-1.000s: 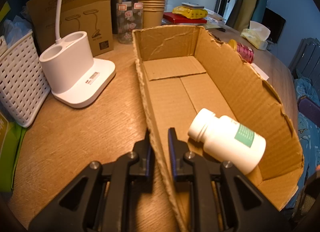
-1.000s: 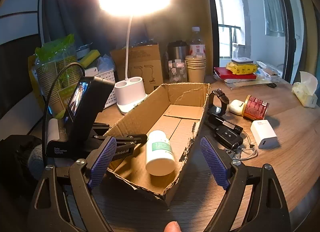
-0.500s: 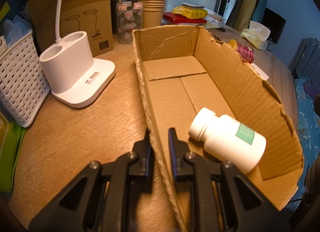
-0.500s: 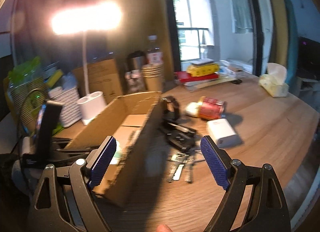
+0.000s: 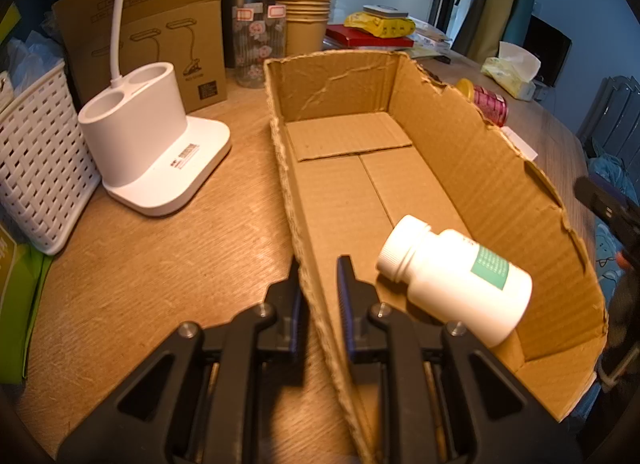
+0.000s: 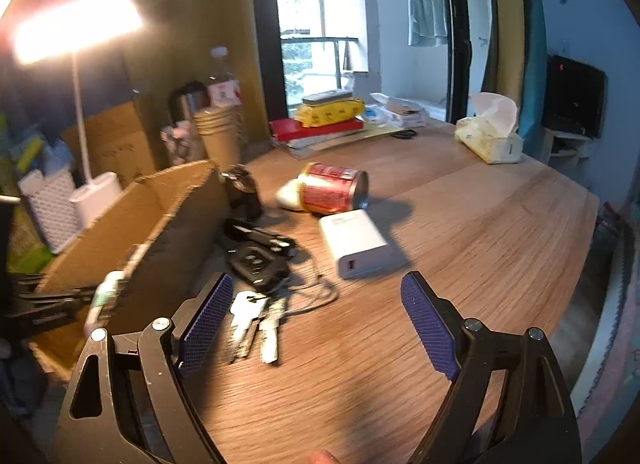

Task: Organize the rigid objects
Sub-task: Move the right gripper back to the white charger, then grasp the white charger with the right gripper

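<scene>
My left gripper [image 5: 319,284] is shut on the near left wall of the open cardboard box [image 5: 292,191], one finger outside, one inside. A white pill bottle [image 5: 456,282] with a green label lies on its side in the box's near end. My right gripper [image 6: 316,312] is open and empty above the wooden table, right of the box [image 6: 132,215]. Ahead of it lie keys [image 6: 254,322], a black car key fob [image 6: 256,266], a white power bank [image 6: 358,244], a red can [image 6: 334,191] on its side and a black watch [image 6: 242,191].
A white lamp base [image 5: 152,147], a white woven basket [image 5: 36,167] and a lamp carton [image 5: 160,35] stand left of the box. Paper cups [image 5: 306,23], a floral glass and bottles stand behind it. A tissue pack [image 6: 490,131] and books [image 6: 320,123] sit at the far side.
My right gripper has swung right, away from over the box, and now faces the loose items on the table. My left gripper and the pill bottle have not moved.
</scene>
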Demonstrator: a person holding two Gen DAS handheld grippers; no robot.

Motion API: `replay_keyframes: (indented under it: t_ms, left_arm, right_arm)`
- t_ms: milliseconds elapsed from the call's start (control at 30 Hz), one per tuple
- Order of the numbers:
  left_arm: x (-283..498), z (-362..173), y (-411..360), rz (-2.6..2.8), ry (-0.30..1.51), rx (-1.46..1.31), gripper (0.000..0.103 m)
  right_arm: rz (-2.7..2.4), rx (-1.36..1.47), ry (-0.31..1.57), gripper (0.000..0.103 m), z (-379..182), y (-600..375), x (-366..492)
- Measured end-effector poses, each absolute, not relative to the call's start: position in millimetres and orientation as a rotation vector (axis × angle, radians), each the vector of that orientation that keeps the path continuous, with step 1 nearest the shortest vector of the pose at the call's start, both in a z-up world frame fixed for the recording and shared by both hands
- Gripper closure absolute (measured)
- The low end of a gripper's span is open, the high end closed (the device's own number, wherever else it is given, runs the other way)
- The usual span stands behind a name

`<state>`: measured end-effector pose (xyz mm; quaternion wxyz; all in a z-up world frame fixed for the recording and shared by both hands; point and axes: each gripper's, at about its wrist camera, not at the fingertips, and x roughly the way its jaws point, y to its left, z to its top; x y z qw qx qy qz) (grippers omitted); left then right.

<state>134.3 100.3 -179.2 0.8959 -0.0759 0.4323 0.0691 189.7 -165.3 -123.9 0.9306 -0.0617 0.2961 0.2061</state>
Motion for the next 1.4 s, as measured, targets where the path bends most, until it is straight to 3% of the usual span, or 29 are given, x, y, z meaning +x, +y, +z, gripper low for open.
replay_keyframes:
  t_ms: [500, 1133, 1400]
  left_arm:
    - [133.9, -179.2, 99.5, 0.143, 0.896, -0.158, 0.086]
    - [134.4, -179.1, 100.7, 0.143, 0.896, -0.158, 0.086]
    - [134.4, -179.1, 100.9, 0.143, 0.896, -0.158, 0.086]
  right_arm:
    - [0.389, -0.231, 0.728, 0.014, -144.8, -158.5, 269.9]
    - [0.406, -0.336, 0.847, 0.015, -158.1, -135.6, 312.6]
    - [0.436, -0.33, 0.887, 0.033, -165.3, -134.2, 317.3]
